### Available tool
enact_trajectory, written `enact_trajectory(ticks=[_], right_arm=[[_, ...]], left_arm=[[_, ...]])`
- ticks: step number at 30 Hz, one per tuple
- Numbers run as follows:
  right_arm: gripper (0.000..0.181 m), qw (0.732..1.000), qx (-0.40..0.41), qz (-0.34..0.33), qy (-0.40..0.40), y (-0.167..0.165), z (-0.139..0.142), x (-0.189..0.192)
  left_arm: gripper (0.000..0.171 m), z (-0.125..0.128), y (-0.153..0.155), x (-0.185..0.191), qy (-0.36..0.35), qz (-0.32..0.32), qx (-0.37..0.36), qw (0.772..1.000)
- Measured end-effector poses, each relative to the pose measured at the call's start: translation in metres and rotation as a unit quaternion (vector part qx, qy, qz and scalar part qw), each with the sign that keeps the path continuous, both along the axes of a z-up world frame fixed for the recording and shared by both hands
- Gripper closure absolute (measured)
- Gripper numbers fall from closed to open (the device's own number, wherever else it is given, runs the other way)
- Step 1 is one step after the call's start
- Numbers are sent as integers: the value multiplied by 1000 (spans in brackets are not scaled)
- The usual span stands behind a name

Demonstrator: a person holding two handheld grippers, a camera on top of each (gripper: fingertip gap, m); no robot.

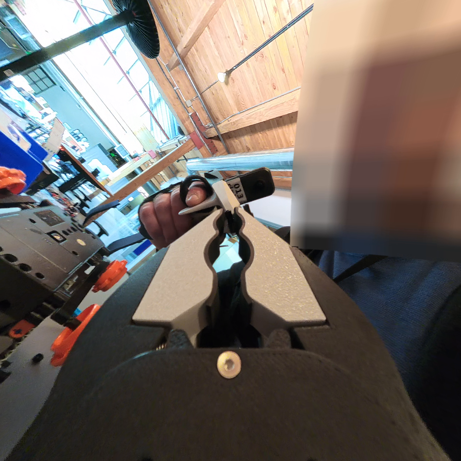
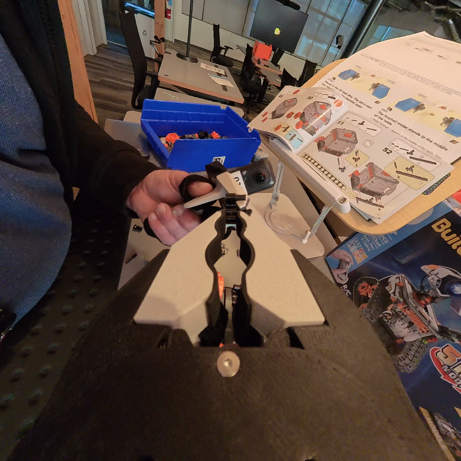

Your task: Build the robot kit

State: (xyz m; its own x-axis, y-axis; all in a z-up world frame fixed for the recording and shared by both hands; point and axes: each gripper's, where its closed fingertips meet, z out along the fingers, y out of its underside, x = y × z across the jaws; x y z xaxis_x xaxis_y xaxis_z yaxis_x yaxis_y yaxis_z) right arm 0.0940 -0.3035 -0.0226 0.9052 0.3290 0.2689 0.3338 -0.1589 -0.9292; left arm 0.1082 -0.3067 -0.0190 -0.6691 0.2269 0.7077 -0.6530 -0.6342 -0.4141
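Fingers (image 2: 230, 214) of R gripper pinch a small black toothed part (image 2: 230, 203), L gripper (image 1: 228, 217) pinching it too. Behind: blue plastic bin (image 2: 199, 149) w/ white label; open booklet (image 2: 349, 149) w/ print on stand; glossy boxed kit (image 2: 399, 287).

A mosaic patch covers the upper right of the left wrist view. The grey model (image 1: 37, 239) is cut off by that view's left edge. The right claw (image 2: 230, 215) hides the lower end of the black part (image 2: 230, 203). The kit box (image 2: 404, 294) runs past the right edge.
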Motion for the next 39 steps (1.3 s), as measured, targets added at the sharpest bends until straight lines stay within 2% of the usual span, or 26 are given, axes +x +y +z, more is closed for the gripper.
enact_trajectory(ticks=[2, 4, 9, 14, 20, 23, 28, 39], right_arm=[[176, 1000, -2, 1, 14, 0, 2, 3], [176, 1000, -6, -5, 18, -1, 5, 8], [176, 999, -45, -25, 11, -6, 3, 28], [176, 996, -76, -52, 14, -13, 1, 52], [177, 991, -113, -76, 21, -18, -15, 70], [176, 988, -124, -84, 27, -21, -23, 74], [177, 986, -133, -98, 37, -27, -33, 81], [177, 983, -139, -107, 53, -34, -45, 85]], left_arm=[[154, -4, 3, 4, 2, 21, 31, 999], [150, -6, 6, 6, -6, 41, 65, 997], [148, -12, 16, 11, -21, 80, 139, 987], [140, -35, 29, 28, -22, 128, 257, 958], [127, -67, 33, 48, -7, 145, 361, 921], [122, -80, 31, 56, 1, 143, 384, 912], [120, -94, 25, 64, 14, 130, 395, 909], [121, -102, 15, 65, 22, 114, 389, 914]])
